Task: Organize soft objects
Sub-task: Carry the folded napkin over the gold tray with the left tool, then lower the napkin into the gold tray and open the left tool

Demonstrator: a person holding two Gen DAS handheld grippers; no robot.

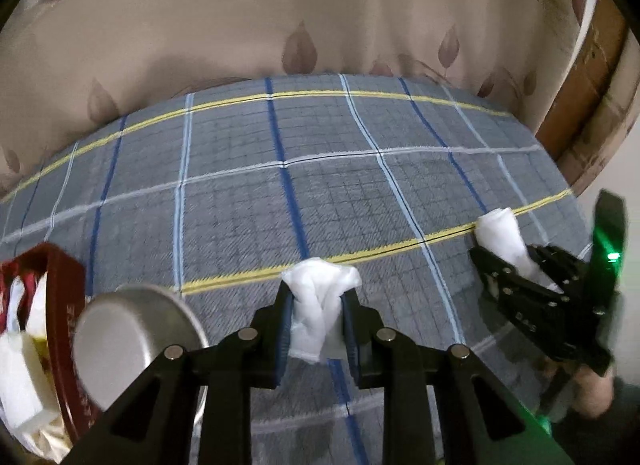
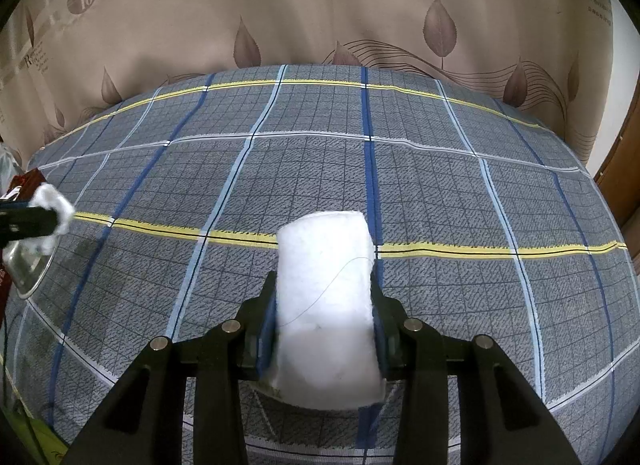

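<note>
We see left gripper [image 1: 318, 305] pinching crumpled white cloth [image 1: 320, 297] | right gripper [image 2: 324, 301] clamping rolled white towel [image 2: 326, 305] | both over plaid bedsheet [image 2: 440, 193]

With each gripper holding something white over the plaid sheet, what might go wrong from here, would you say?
1. The left gripper pinches only a crumpled gauzy wad; loose folds could slip free.
2. The metal bowl sits close beside it, so a sideways swing might knock it.
3. The right gripper squeezes the white roll, which could deform or unroll.

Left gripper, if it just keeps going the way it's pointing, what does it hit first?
Most likely the plaid bedsheet. The left gripper, shut on a crumpled white cloth, points down at bare sheet, though depth is hard to judge.
</note>
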